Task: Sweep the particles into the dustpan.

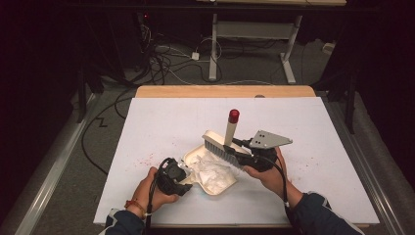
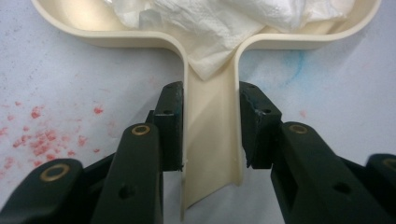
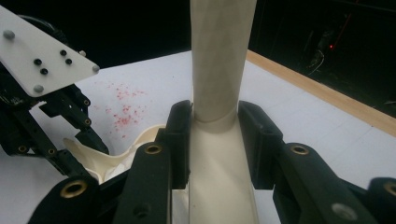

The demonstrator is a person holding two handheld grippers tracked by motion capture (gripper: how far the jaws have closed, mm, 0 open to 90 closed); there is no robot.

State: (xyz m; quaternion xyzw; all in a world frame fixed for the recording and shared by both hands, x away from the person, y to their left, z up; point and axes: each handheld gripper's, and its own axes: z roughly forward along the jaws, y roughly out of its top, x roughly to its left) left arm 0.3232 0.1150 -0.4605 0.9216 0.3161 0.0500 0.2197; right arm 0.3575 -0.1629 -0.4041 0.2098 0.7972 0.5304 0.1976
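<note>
Left tongs clamp cream dustpan (tissue-filled); right tongs clamp red-tipped brush

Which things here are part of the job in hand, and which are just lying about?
In use:
- dustpan, its handle between the left gripper jaws
- crumpled paper lying in the dustpan
- brush, its red-tipped handle between the right gripper jaws
- red crumbs on the white table, probably still to sweep

Lying about:
- cables on the floor
- desk frame behind the table
</note>
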